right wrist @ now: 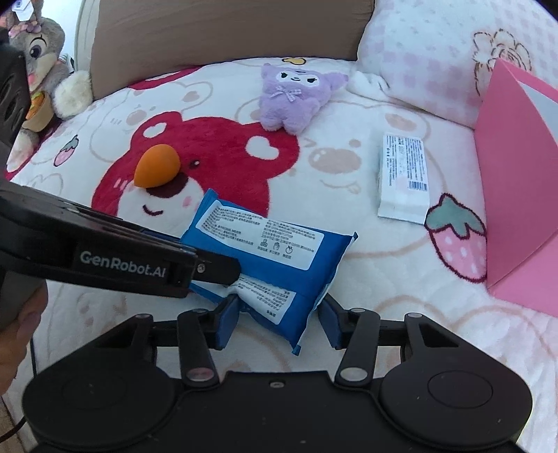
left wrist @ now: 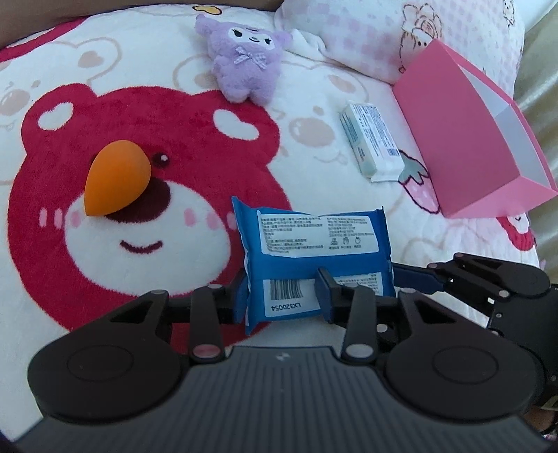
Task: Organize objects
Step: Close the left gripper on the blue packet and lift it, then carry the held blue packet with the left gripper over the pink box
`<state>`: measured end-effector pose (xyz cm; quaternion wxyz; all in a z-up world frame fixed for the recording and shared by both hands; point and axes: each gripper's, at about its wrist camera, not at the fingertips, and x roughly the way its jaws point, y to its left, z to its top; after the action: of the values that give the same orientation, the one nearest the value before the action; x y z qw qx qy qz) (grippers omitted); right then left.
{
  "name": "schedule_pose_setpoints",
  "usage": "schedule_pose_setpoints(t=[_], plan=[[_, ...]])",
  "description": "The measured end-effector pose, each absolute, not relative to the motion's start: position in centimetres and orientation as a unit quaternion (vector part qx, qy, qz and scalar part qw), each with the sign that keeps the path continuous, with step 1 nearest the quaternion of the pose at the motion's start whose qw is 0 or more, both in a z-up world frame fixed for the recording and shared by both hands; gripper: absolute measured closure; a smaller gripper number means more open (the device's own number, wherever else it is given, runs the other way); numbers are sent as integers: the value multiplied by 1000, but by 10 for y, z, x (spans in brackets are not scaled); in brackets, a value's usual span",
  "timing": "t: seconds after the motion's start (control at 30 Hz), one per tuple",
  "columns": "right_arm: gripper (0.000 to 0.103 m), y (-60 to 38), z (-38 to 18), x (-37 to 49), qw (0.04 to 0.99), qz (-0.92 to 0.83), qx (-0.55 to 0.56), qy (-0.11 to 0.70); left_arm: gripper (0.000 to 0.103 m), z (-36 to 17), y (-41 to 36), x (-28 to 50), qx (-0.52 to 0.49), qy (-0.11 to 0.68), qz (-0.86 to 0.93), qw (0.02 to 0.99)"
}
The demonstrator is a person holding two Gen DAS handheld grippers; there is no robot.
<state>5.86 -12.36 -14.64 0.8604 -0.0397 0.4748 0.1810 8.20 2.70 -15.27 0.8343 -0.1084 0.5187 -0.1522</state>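
Pinching the blue wipes pack (left wrist: 314,258) from both ends (on the blanket (left wrist: 139,104)), both grippers' jaws grasp it.

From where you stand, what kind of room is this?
Most likely a bedroom, on a bed: a fleecy bear-print blanket covers the surface, a pink checked pillow lies at its head against a padded brown headboard, and a purple plush toy sits nearby.

bed: fleecy red-bear blanket (right wrist: 223,146) | brown padded headboard (right wrist: 223,31) behind | pink-checked pillow (right wrist: 429,59) beside it | soft daylight
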Motion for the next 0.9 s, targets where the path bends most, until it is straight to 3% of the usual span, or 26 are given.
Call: schedule_pose_setpoints(t=[0.9], plan=[[46,-160,-79,10,875,194,-60,440,66,-76,-15,45,-82,513,-189,833]])
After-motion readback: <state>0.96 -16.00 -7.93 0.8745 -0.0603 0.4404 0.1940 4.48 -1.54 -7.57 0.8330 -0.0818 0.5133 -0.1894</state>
